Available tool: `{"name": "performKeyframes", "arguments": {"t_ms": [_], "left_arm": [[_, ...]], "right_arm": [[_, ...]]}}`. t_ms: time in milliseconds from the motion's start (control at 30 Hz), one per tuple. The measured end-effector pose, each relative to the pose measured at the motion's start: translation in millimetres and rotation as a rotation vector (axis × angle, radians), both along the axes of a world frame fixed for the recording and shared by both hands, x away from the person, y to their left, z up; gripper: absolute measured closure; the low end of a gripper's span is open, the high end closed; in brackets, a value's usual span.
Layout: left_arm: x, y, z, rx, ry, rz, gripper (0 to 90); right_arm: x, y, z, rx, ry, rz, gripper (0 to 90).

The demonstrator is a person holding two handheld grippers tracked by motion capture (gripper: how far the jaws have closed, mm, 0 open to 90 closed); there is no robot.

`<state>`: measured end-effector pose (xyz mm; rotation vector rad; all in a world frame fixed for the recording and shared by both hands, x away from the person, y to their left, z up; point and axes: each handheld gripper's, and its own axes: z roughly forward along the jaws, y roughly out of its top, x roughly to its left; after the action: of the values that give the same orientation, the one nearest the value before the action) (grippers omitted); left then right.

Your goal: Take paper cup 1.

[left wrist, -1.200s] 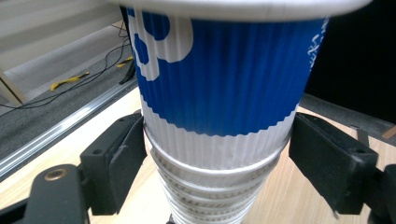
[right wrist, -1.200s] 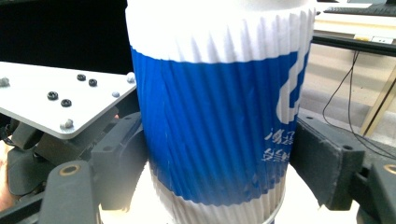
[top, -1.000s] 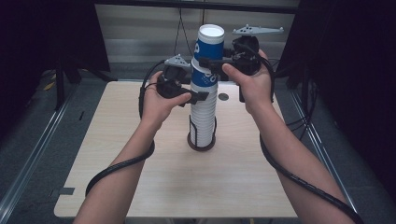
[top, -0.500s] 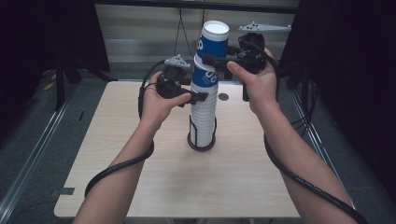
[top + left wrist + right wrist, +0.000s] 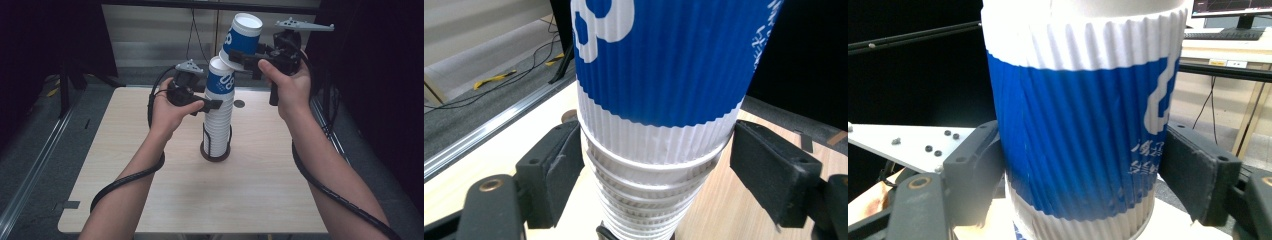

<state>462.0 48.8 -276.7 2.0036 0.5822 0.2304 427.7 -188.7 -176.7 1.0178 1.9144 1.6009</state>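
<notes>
A tall stack of white ribbed paper cups (image 5: 218,125) stands in a black holder (image 5: 215,154) at the middle of the table; its topmost cup has a blue band (image 5: 664,60). My left gripper (image 5: 216,104) reaches in from the left. Its jaws have just been closing, and its pads (image 5: 559,160) press on the stack below the blue band. My right gripper (image 5: 243,61) is shut on a separate blue and white cup (image 5: 241,36). That cup is tilted just above the stack's top. It sits upright between the pads (image 5: 1198,170) in the right gripper view.
The light wooden table (image 5: 280,190) has a small dark round spot (image 5: 239,104) behind the stack. Black cables trail from both grippers along the forearms. Dark curtains and a metal floor rail (image 5: 30,170) flank the table.
The right gripper has carried the top cup up and to the right, tipping it off the stack. The left hand has stayed at the stack.
</notes>
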Motion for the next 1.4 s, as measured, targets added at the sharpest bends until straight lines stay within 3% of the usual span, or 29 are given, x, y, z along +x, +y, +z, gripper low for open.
{"name": "performKeyframes", "arguments": {"t_ms": [333,500,767,1400], "left_arm": [[-1.0,2.8,-2.5,-0.007,0.013,-0.016,23.2],[-2.1,3.4,-4.7,0.000,0.032,-0.017,17.1],[-6.0,8.8,-2.6,0.010,0.026,-0.016,15.9],[-18.5,25.0,-15.8,0.015,0.040,-0.030,15.9]], "right_arm": [[-6.6,-28.2,-5.6,0.021,-0.002,-0.024,21.6],[-9.4,-45.9,-9.9,0.019,-0.001,-0.053,21.6],[-12.4,-70.5,-27.5,0.001,0.023,-0.086,21.6],[-17.8,-80.0,-73.9,-0.056,0.071,-0.065,21.6]]}}
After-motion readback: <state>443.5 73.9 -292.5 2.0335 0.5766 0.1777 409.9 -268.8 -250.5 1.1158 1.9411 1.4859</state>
